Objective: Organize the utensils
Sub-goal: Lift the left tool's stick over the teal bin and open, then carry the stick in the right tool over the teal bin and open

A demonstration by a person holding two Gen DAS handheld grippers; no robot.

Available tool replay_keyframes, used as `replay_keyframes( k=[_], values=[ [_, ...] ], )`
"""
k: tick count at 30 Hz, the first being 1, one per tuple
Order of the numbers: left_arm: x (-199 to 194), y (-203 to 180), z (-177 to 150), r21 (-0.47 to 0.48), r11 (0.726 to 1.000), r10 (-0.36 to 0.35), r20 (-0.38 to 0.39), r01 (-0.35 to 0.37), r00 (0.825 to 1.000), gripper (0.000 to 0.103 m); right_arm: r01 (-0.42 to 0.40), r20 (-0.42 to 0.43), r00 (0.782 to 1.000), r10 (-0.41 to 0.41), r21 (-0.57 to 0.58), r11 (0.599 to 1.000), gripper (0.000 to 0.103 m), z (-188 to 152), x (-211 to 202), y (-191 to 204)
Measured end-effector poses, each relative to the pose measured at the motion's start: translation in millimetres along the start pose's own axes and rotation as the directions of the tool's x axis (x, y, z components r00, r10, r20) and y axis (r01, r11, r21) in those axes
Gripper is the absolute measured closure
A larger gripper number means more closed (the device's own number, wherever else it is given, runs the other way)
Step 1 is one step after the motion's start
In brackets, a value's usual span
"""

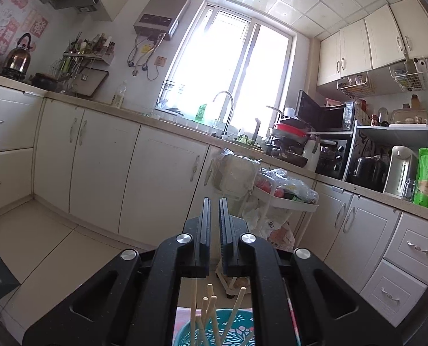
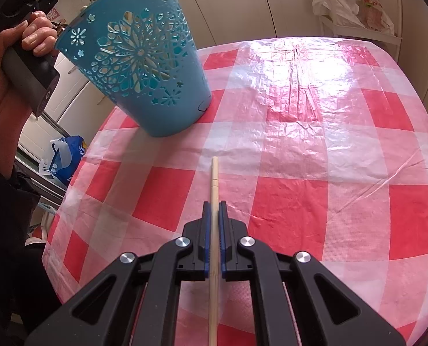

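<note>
A blue cut-out plastic basket [image 2: 144, 66] stands at the far left of the table, tilted toward the left edge. In the left wrist view its rim [image 1: 214, 328] shows at the bottom with several wooden chopsticks [image 1: 211, 314] standing in it. My left gripper [image 1: 214, 201] is above the basket, pointing out at the kitchen; its jaws are nearly closed with nothing visible between the tips. My right gripper [image 2: 214, 204] is shut on a wooden chopstick [image 2: 214, 178] and holds it above the table, tip pointing forward, to the right of the basket.
The table has a red-and-white checked plastic cloth [image 2: 315, 144]. A person's hand [image 2: 9, 66] holds the left gripper's handle beside the basket. A white trolley with bags [image 1: 283, 196] and kitchen cabinets [image 1: 162, 178] stand beyond the table.
</note>
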State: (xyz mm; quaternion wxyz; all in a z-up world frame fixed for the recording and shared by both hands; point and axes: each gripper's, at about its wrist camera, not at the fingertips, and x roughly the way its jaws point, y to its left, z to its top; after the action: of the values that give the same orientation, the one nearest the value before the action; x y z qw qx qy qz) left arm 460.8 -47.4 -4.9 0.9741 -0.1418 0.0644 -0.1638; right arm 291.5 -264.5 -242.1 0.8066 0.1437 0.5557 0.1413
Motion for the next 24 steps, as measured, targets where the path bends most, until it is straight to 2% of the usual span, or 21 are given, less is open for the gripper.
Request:
replay_keyframes(
  k=[7, 9, 11, 14, 20, 24],
  values=[
    [1, 7, -5, -0.005, 1.0, 0.007, -0.074, -0.008, 0.997, 0.095, 0.001, 0.001, 1.0, -0.001, -0.002, 1.0, 0.097, 0, 0, 0],
    [-8, 9, -5, -0.005, 1.0, 0.014, -0.083, -0.015, 0.996, 0.088, -0.002, 0.001, 1.0, 0.002, 0.0, 1.0, 0.097, 0, 1, -1],
    [-21, 14, -4, -0.009, 1.0, 0.028, -0.081, -0.029, 0.996, 0.073, -0.009, -0.001, 1.0, 0.009, 0.007, 1.0, 0.097, 0, 1, -2],
    [-52, 26, -5, -0.038, 0.997, 0.061, -0.076, -0.064, 0.995, 0.057, -0.031, -0.004, 0.999, 0.032, 0.032, 0.999, 0.097, -1, -1, -6],
    [-109, 55, -34, -0.098, 0.985, 0.137, -0.082, -0.145, 0.987, 0.048, -0.083, 0.037, 0.996, 0.081, 0.063, 0.995, 0.097, 0, -13, -6],
    [-106, 76, -55, -0.117, 0.971, 0.19, -0.156, -0.209, 0.969, 0.047, -0.142, 0.108, 0.985, 0.135, 0.065, 0.988, 0.097, 6, -31, -3]
  ],
)
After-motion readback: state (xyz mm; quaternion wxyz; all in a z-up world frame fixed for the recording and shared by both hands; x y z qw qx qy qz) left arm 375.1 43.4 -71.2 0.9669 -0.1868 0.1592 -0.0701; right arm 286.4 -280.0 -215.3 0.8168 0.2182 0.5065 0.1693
